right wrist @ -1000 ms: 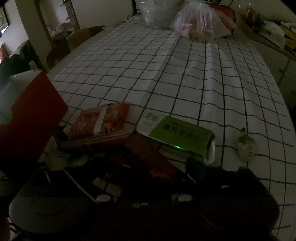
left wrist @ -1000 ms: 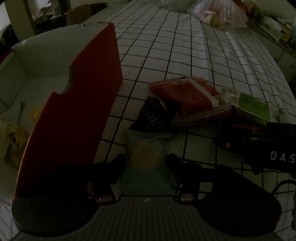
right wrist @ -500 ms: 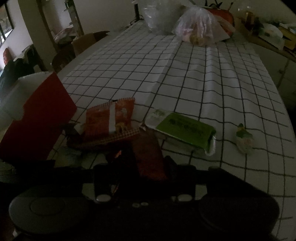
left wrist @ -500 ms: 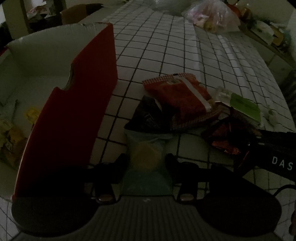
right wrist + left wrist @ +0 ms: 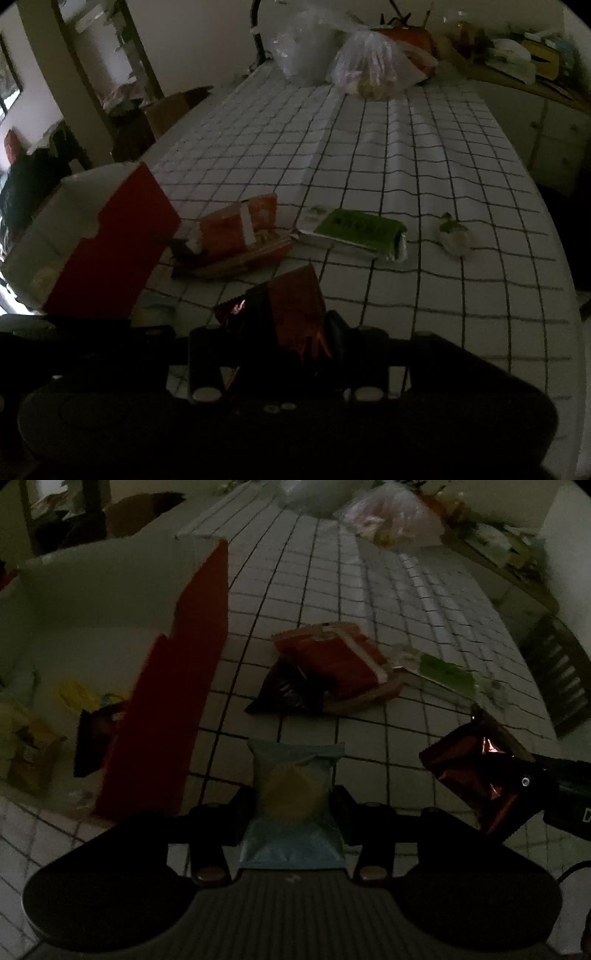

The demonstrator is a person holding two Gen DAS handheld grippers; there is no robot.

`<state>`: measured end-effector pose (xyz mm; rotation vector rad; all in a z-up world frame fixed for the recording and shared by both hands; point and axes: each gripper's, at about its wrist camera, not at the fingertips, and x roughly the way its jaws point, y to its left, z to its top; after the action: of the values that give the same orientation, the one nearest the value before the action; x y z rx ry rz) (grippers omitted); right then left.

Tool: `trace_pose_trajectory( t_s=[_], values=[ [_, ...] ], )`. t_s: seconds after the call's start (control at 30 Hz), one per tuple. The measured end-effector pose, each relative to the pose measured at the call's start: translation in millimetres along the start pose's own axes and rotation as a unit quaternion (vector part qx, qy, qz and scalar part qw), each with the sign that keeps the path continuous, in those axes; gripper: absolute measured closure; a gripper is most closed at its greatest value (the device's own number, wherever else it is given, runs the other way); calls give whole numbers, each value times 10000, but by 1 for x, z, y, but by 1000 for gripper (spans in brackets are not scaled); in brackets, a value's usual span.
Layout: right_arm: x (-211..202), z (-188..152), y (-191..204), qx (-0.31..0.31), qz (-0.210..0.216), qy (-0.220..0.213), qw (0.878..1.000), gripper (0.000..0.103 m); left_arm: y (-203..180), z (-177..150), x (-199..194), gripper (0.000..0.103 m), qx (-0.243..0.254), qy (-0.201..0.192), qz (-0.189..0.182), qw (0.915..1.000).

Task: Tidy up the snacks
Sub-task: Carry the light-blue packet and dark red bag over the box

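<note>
Holding one packet apiece, both grippers appear ready to load the red box. Left gripper clamps a blue biscuit packet beside the box; right gripper grips a dark red foil packet above the tablecloth.

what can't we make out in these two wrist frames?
- Box contents: left wrist view, the red wall and dim light hide most packets inside.
- Black packet: left wrist view, the orange packet lies on it; print unreadable.
- Red foil packet: right wrist view, lower part lost in the dark claw body.
- Green packet text: both views, too small and blurred.
- Small item by the green packet: too small to identify.
</note>
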<state>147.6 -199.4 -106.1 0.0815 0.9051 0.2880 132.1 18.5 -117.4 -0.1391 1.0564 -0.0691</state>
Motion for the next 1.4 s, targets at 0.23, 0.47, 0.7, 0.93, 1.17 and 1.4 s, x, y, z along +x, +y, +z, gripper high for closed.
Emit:
trace_pose_trajectory(
  t_s=[0.23,0.47,0.7,0.93,1.17,1.4],
  values=[
    [-36,-8,19,166,6,-195,9997,61,7,-3,-43,57,268,-142,-328,9990],
    [-59,-8,47,287,45,-380,9989,61,25,2,-81,57,321,-286,-583,9974],
    [-66,4,85,204,137,-613,9978,61,51,14,-105,57,388,-504,-563,9964],
    [-52,26,131,-5,254,-779,9966,61,94,31,-120,57,314,-669,-430,9963],
    [-23,45,177,-261,403,-781,9958,61,142,44,-123,57,179,-763,-257,9966],
    [15,60,217,-492,433,-613,9960,61,190,56,-114,57,23,-743,22,9972]
  ],
)
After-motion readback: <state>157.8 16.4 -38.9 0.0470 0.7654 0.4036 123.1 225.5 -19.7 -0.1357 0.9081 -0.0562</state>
